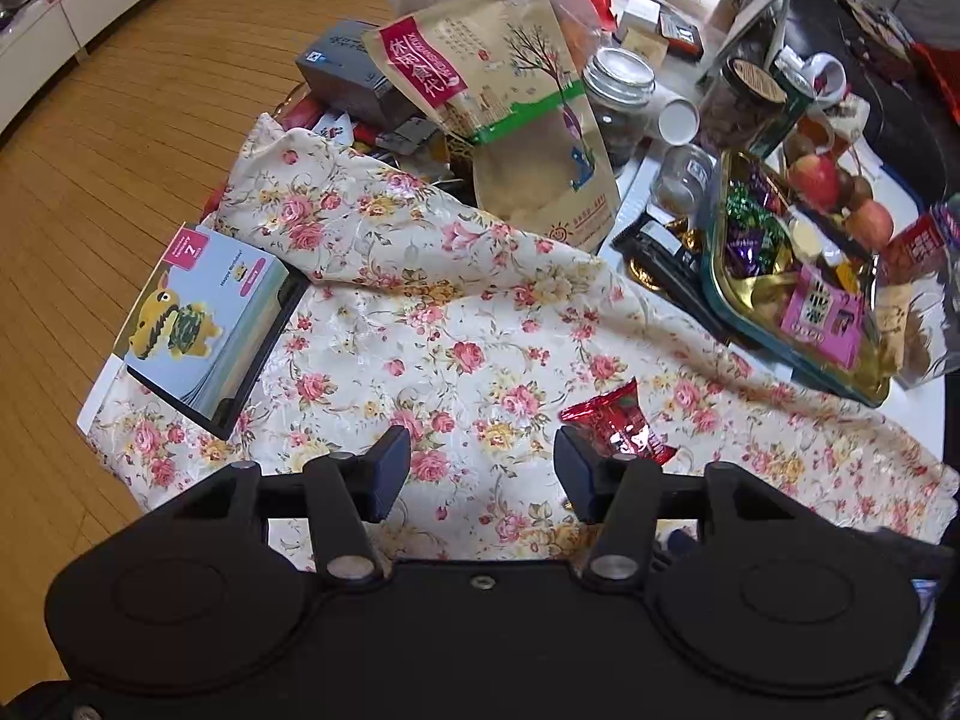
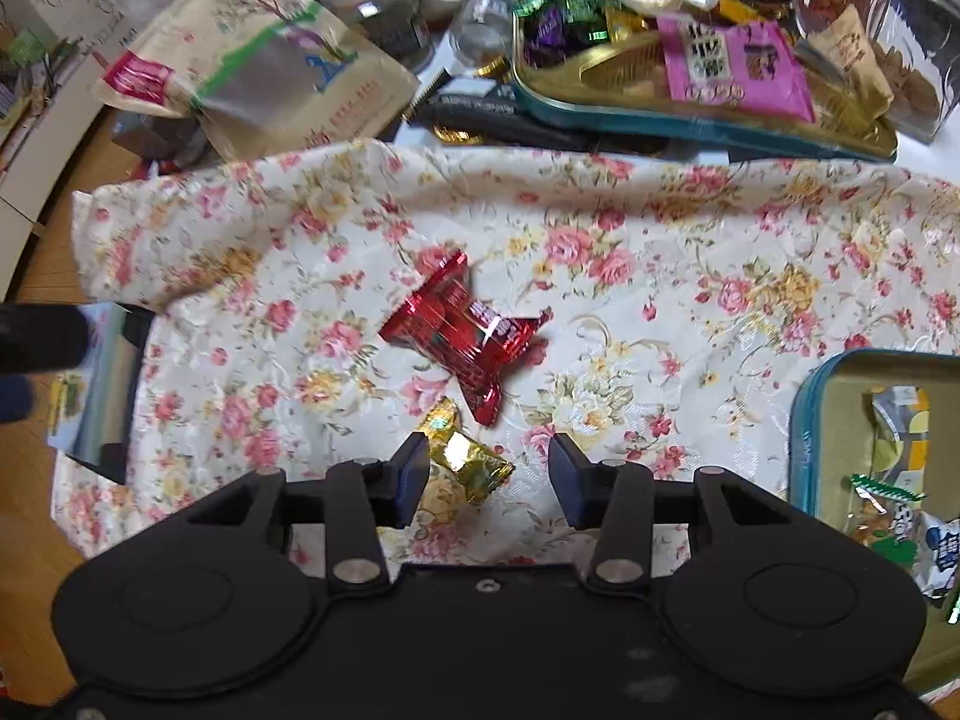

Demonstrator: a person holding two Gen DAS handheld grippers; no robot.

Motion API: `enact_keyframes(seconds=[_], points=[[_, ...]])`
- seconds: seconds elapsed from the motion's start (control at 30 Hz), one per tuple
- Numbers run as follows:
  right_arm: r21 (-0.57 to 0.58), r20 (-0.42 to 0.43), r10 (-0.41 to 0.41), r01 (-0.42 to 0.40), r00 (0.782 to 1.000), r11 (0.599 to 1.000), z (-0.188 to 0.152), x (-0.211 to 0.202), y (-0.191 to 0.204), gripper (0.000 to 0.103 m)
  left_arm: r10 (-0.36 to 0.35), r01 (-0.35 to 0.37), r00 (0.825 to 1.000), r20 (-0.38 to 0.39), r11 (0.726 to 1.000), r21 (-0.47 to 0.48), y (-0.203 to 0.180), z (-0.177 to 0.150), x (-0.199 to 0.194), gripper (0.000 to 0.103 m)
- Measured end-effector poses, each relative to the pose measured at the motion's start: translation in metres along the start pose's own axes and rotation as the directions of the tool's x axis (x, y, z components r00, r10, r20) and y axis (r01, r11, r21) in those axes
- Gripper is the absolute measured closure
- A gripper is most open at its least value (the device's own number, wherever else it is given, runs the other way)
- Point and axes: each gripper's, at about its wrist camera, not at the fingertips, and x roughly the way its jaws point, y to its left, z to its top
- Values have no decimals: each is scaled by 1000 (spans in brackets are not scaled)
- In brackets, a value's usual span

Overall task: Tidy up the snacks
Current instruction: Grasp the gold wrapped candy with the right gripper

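A red foil candy [image 1: 618,426] lies on the floral cloth [image 1: 420,330], just beyond the right finger of my left gripper [image 1: 483,468]. That gripper is open over bare cloth with nothing between its fingers. In the right wrist view, red foil candies [image 2: 462,330] lie bunched together on the cloth [image 2: 660,240]. A gold-wrapped candy [image 2: 468,456] lies nearer, between the fingers of my right gripper [image 2: 489,474] and close to the left one. The right gripper is open and hovers over the gold candy without pinching it.
A teal tin [image 2: 804,420] with wrapped snacks sits at the right. A teal and gold tray [image 1: 738,324] of sweets lies behind the cloth. A large beige snack pouch [image 1: 510,102], glass jars [image 1: 618,96], apples [image 1: 816,180] and a calendar box [image 1: 204,318] crowd the table.
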Motion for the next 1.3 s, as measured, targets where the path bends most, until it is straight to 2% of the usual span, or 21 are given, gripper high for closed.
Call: enact_keyframes(seconds=[0.13,0.27,0.63,0.8,0.87,0.93,1.0,1.3], points=[[14,-7,16,-16,1000,1000,-2,14,0,56,-19,19,1000,0,1000,-23,4,4,-3,44],[-26,-14,24,-24,1000,999,-4,25,10,56,-28,28,1000,6,999,-21,4,4,-6,44],[-103,-3,-30,29,1000,994,-2,48,33,57,-9,10,1000,-15,1000,5,2,0,2,44],[-123,-3,-47,47,999,991,-3,52,34,66,-12,13,1000,-19,1000,17,-3,-2,3,44],[-148,11,-59,60,998,987,-4,51,34,75,-12,12,1000,-17,999,30,-6,-3,3,44],[-171,12,-68,69,998,983,-7,51,34,80,-10,10,1000,-17,999,41,-10,-5,4,44],[-171,0,-84,82,996,982,-8,50,33,81,-7,8,1000,-20,998,55,-12,-8,5,44],[-176,-105,-65,45,992,983,-22,37,20,81,16,-14,999,-34,996,85,-19,-13,13,44]])
